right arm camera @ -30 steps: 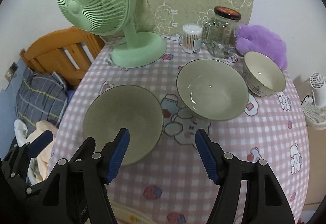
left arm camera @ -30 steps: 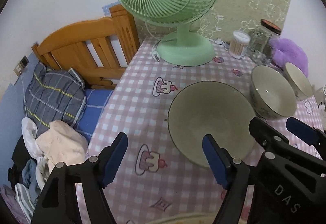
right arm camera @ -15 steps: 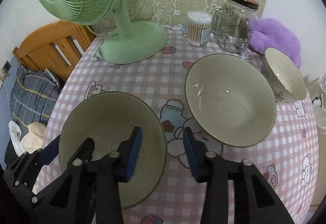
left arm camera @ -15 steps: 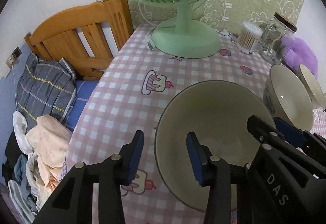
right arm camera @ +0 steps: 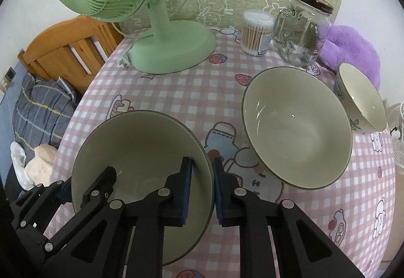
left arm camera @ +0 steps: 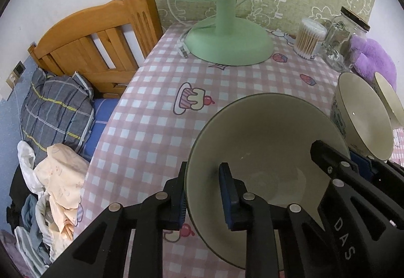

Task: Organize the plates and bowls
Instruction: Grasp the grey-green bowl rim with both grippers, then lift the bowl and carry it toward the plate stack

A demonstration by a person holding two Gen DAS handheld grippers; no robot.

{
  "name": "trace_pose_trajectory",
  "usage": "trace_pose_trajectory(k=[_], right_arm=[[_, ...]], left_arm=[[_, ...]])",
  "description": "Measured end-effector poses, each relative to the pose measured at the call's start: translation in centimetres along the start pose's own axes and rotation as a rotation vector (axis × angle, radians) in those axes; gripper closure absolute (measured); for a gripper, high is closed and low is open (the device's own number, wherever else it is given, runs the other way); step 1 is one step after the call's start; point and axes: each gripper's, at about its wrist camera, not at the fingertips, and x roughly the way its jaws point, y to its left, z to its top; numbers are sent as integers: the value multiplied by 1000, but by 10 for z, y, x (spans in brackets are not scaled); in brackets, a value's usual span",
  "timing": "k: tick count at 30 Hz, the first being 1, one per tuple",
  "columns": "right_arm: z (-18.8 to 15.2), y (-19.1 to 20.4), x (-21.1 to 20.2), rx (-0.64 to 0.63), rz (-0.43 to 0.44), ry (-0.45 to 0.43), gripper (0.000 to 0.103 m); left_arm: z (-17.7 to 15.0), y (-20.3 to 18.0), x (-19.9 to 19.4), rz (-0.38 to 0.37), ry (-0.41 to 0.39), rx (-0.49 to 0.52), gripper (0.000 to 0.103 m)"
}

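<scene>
- On the pink-checked cartoon tablecloth of the table [right arm camera: 176,91], nearest the cameras, sits the wide, shallow grey-green ceramic dish [right arm camera: 141,151]; both tools are fastened to it from opposite sides.
- The left hand-held gripper [left arm camera: 202,192] has just been closing and now pinches the dish's left rim, one blue pad inside the wall and one outside.
- The right hand-held gripper [right arm camera: 202,187] has likewise just been closing and clamps the right rim in the same way.
- The step in hand looks like a two-handed grasp of this dish, finished but with no lift begun.
- The next move probably calls for raising both hands evenly, keeping the dish level, and carrying it toward the deeper grey-green bowl [right arm camera: 298,126] just to its right, or a stacking spot.
- A smaller cream bowl with a floral outside [right arm camera: 361,98] stands further right, near the purple plush [right arm camera: 353,50].
- Whether the dish's base still touches the cloth cannot be told.
- The near rim of the dish is hidden behind the black tool arms, and the small bowl is partly cut off in the left view.
</scene>
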Motion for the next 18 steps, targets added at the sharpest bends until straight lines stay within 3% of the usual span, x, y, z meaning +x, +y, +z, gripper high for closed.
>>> trace_pose_trajectory(k=[18], right_arm=[[-38, -18, -81, 52, -61, -59, 84]], left_arm=[[-31, -18, -71, -72, -68, 65, 82]])
